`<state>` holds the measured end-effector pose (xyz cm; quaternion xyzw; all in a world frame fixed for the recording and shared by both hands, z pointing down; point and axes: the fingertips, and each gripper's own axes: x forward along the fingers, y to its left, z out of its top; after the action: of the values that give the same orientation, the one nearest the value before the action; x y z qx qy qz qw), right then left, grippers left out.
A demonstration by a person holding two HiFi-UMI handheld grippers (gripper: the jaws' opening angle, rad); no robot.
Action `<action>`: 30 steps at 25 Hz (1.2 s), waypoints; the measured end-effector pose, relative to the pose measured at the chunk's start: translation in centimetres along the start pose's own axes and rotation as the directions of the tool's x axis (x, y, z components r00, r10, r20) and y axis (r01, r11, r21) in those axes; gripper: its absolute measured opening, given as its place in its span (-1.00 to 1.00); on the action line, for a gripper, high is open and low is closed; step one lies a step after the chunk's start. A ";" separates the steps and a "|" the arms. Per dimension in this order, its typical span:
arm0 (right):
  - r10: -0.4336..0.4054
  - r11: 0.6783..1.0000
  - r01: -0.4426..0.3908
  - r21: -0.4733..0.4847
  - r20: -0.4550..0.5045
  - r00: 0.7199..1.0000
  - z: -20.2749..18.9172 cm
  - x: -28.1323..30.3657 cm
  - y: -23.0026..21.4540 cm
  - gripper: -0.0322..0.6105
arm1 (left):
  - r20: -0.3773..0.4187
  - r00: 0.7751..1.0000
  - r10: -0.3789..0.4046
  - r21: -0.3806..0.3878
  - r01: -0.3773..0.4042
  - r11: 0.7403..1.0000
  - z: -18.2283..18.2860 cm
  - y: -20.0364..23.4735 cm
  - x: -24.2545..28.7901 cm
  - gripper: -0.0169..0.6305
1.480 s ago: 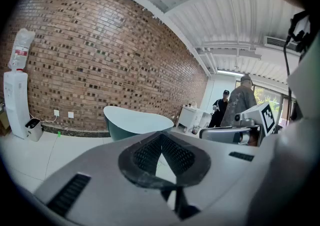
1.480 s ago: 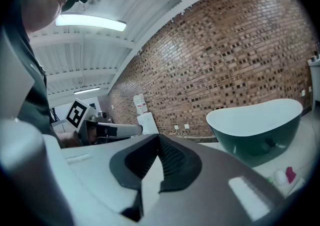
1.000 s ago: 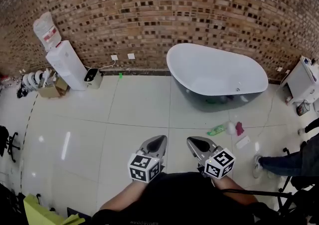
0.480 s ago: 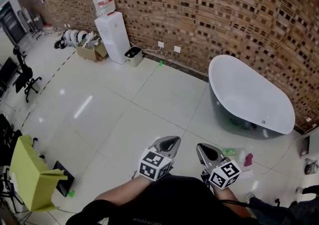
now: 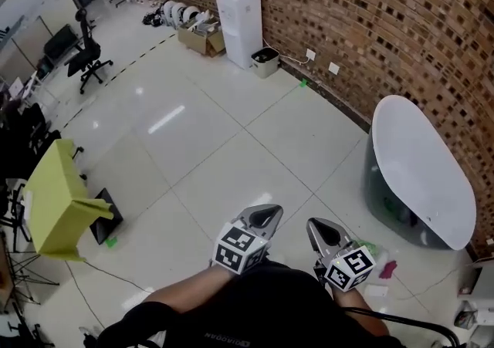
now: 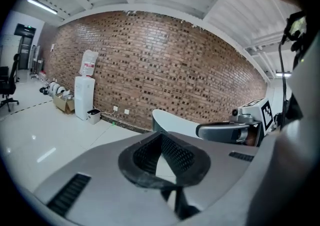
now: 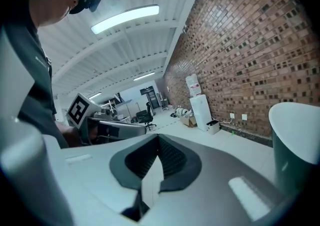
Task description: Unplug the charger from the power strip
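Currently hovering side by side over the tiled floor [image 5: 193,146]: left gripper [image 5: 266,211], right gripper [image 5: 318,224], fingers [image 6: 176,155] of both clenched, grasping nothing. Bathtub [image 5: 421,161] at right against brick wall [image 5: 401,22].

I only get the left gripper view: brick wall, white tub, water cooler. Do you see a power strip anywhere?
Observer: None that I can make out. The head view does show a yellow-green object standing on the floor, far off to the left.
Operator: Is my other gripper holding something?
Observer: No. In the right gripper view, the right gripper is shut with nothing between its jaws.
Operator: Is anything lying near the tub?
Observer: Yes. The head view shows a green item and a pink item on the floor beside the bathtub.
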<state>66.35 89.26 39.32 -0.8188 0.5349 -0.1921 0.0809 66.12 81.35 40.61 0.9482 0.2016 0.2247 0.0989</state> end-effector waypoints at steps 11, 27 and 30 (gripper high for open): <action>0.181 0.983 -0.183 -0.032 -0.061 0.982 -0.3 8.4 6.4 -0.89 | 0.057 0.976 0.212 -0.083 -0.207 0.975 -1.0 7.8 -8.4 -0.92; 0.265 0.943 -0.293 -0.158 -0.179 0.948 -1.1 21.8 19.3 -0.89 | 0.177 0.936 0.303 -0.154 -0.278 0.948 -0.7 20.9 -20.5 -0.92; 0.284 0.934 -0.318 -0.163 -0.202 0.937 -1.7 24.5 21.6 -0.89 | 0.188 0.922 0.339 -0.194 -0.304 0.933 -1.4 23.7 -23.3 -0.92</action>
<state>56.11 58.21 39.14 -0.7105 0.6756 -0.1960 -0.0175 54.41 50.24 39.44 0.9762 0.0120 0.1477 0.1583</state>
